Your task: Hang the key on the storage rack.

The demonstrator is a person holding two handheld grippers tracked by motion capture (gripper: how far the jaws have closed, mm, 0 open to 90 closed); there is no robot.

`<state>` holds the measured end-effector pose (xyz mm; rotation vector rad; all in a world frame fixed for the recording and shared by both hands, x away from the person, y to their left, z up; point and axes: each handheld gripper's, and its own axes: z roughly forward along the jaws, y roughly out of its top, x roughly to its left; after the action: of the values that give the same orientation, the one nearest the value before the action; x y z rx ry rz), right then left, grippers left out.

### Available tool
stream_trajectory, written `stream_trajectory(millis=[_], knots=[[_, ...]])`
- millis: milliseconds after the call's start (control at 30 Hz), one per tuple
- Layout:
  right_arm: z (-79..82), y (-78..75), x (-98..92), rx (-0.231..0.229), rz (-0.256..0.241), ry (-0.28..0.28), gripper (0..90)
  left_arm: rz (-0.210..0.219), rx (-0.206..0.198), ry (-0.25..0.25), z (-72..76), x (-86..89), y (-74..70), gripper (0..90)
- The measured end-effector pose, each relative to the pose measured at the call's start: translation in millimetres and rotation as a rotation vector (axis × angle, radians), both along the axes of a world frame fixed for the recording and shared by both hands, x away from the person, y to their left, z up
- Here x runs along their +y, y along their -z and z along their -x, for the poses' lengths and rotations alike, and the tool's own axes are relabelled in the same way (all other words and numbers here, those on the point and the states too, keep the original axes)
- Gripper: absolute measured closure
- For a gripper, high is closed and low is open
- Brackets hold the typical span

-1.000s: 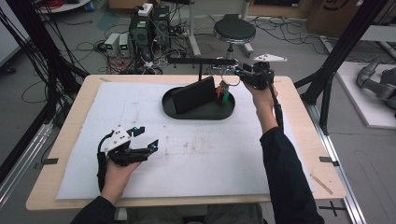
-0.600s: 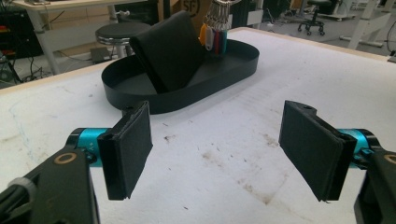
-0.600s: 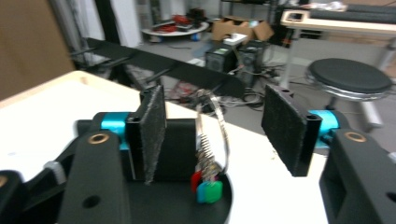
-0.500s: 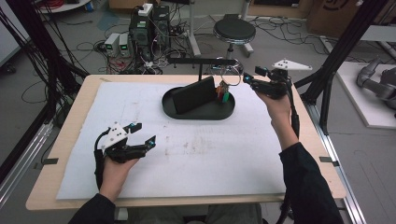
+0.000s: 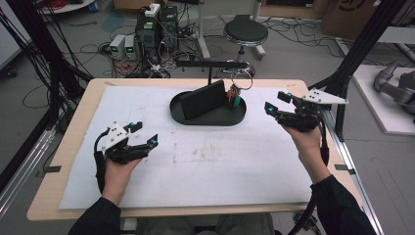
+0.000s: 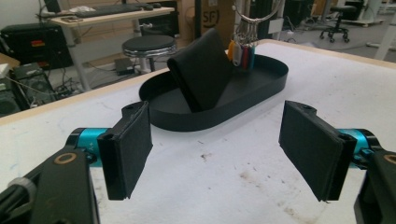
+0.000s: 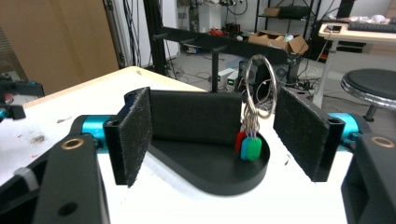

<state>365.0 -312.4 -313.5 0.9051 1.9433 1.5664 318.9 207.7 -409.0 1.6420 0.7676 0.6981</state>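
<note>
Since a second ago the right tongs have drawn back from the tray toward the right edge of the high view, and the left tongs have shifted slightly toward the lower left.

At upper centre of the high view, the black oval tray sits on the white sheet covering the surface. A black wallet leans tilted inside it. Beside the wallet, at the tray's right end, a key ring rises, with red, blue and green tags hanging down inside the tray.

Both tongs have their jaws wide apart and hold nothing. The right ones are near the tray's right end, apart from it; the left ones, at lower left, are well apart from it.

Beyond the surface, at the top of the frame, stand a stool and cabled electronics.
</note>
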Motion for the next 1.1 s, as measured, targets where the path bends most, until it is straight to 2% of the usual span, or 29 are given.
stream_trajectory(millis=[67,200,233,267,300,367,400,467,533,667,900,1100], knots=[[6.8,7.9,-5.7,0.001,-0.01,0.01,28.3,-0.004,-0.005,-0.003,1.0,1.5,-0.5,25.4],[18.9,25.5,-12.4,0.014,0.009,0.032,28.3,-0.023,-0.014,-0.022,8.6,6.1,0.4,25.5],[18.9,25.5,-12.4,0.014,0.009,0.032,28.3,-0.023,-0.014,-0.022,8.6,6.1,0.4,25.5],[24.1,35.4,-15.2,0.022,0.01,0.053,28.3,-0.023,-0.015,-0.029,12.6,7.8,1.2,25.4],[24.1,35.4,-15.2,0.022,0.01,0.053,28.3,-0.023,-0.015,-0.029,12.6,7.8,1.2,25.5],[27.0,49.9,-19.8,0.042,-0.002,0.071,28.4,-0.028,-0.019,-0.036,15.8,10.3,1.0,25.4],[27.0,49.9,-19.8,0.042,-0.002,0.071,28.4,-0.026,-0.02,-0.04,17.2,10.7,0.8,25.4],[27.0,59.0,-21.9,0.076,0.009,0.079,28.4,-0.034,-0.026,-0.048,19.7,12.2,-0.2,25.4],[27.9,62.6,-23.3,0.07,0.022,0.088,28.4,-0.043,-0.032,-0.05,20.3,13.1,-1.0,25.5],[28.0,66.0,-25.8,0.087,0.037,0.096,28.3,-0.046,-0.032,-0.053,20.1,14.5,-1.6,25.4],[29.1,70.5,-32.4,0.084,0.067,0.12,27.5,-0.038,-0.036,-0.048,19.0,13.7,-2.6,25.4],[28.1,74.4,-37.5,0.096,0.086,0.138,25.1,-0.041,-0.027,-0.045,16.6,12.5,-0.2,25.4]])
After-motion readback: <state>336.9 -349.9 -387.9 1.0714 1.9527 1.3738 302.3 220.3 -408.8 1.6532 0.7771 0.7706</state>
